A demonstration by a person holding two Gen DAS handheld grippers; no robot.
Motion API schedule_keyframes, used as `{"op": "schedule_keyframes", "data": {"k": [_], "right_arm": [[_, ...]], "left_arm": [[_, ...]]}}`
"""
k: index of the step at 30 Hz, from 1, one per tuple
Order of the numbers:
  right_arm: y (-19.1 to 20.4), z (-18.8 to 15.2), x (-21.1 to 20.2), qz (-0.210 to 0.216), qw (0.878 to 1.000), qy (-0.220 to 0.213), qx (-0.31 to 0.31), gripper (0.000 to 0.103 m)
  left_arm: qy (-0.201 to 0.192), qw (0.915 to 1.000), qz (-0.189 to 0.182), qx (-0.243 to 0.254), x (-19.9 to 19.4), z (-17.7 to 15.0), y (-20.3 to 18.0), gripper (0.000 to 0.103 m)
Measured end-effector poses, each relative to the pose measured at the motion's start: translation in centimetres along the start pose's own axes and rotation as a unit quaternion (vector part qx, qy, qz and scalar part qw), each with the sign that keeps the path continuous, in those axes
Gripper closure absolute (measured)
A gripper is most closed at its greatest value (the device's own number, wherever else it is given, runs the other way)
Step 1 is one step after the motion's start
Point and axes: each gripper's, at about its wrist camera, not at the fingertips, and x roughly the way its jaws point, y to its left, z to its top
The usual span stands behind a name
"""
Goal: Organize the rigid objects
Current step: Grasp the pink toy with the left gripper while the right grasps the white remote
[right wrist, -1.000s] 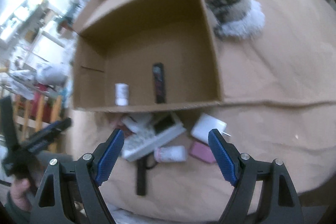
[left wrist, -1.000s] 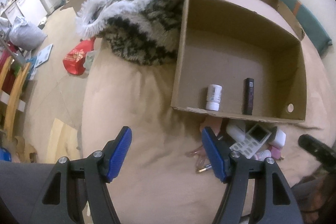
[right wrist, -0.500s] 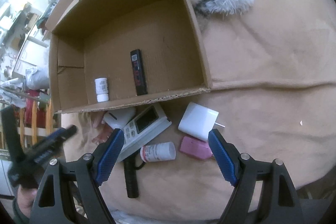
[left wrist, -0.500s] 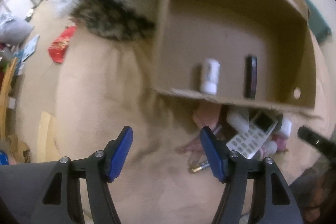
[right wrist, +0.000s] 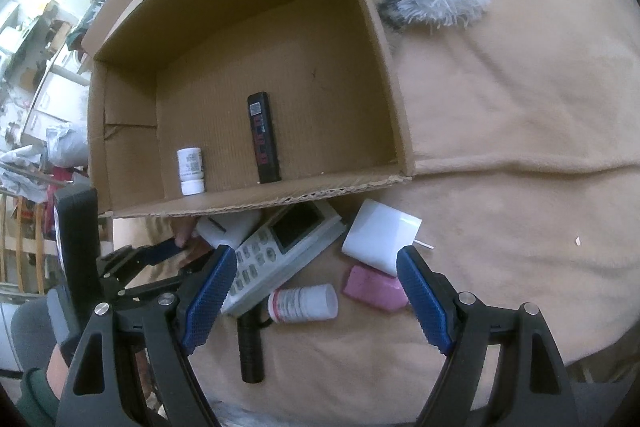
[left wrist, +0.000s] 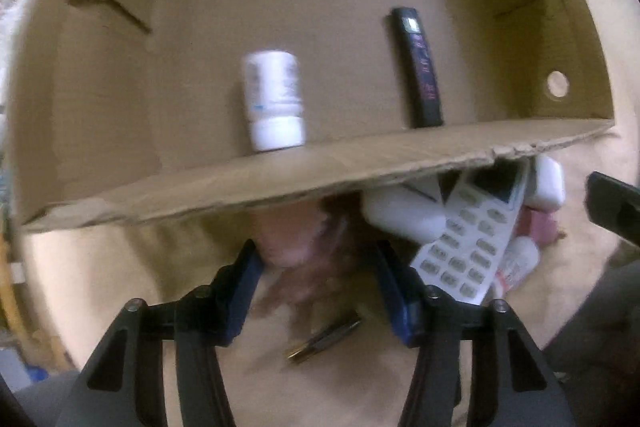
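Left gripper (left wrist: 316, 283) closing around blurred pinkish item (left wrist: 290, 241), pads not yet pressing; right gripper (right wrist: 312, 291) wide, empty; risk: box edge (left wrist: 360, 163) overhang crowds item, grip slips.

No legible text on any object.

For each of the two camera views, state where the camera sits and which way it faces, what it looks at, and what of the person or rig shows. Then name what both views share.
Left wrist: on the left gripper, looking down at a blurred pinkish object between its closing jaws, beside the cardboard box.
Right wrist: on the open right gripper, looking steeply down at the clutter; the left gripper and a green sleeve show.
Shared: box, white bottle, black remote, white remote.
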Motion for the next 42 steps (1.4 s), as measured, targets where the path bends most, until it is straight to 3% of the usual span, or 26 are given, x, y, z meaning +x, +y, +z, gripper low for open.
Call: {"op": "schedule_keyframes", "data": {"k": [4, 12, 19, 23, 29, 31, 32, 35, 37, 42], "right_arm": [[0.0, 0.0, 0.3, -0.002, 1.000, 0.003, 0.004, 0.016], [-0.3, -0.1, 0.5, 0.002, 1.000, 0.008, 0.011, 0.016], [-0.7, -0.2, 2.1, 0.079, 0.994, 0.049, 0.050, 0.016], [-1.1, -0.3, 3.7, 0.156, 0.979, 0.084, 0.098, 0.016], [-0.4, 0.4, 6.6, 0.173, 0.970, 0.108, 0.131, 0.028], [-0.5, 0.4, 7.9, 0.157, 0.971, 0.113, 0.143, 0.030], [-0.6, 0.3, 8.6, 0.148, 0.971, 0.116, 0.150, 0.034], [-0.4, 0.5, 8.8, 0.132, 0.974, 0.095, 0.156, 0.040], [-0.2, 0.4, 8.5, 0.122, 0.977, 0.087, 0.153, 0.060], [0.5, -0.2, 6.9, 0.134, 0.979, 0.070, 0.136, 0.074]], "left_arm": [[0.001, 0.9997, -0.007, 0.024, 0.1, 0.2, -0.3, 0.069], [0.028, 0.9989, -0.030, -0.025, -1.3, -1.1, 2.7, 0.083], [0.037, 0.9984, -0.016, -0.039, -1.5, -2.0, 3.2, 0.083], [0.041, 0.9984, -0.005, -0.039, -0.1, -1.8, 1.2, 0.078], [0.035, 0.9990, 0.024, -0.013, 0.5, -0.5, -0.2, 0.076], [0.038, 0.9990, 0.020, -0.015, 0.4, -0.2, -0.1, 0.078], [0.035, 0.9988, 0.009, -0.031, 0.0, -0.5, 0.1, 0.086], [0.028, 0.9974, -0.019, -0.064, -1.3, -1.1, 2.7, 0.088], [0.031, 0.9969, -0.028, -0.067, -1.4, -1.2, 3.2, 0.088], [0.024, 0.9972, -0.021, -0.068, -2.0, -2.1, 4.2, 0.088]]}}
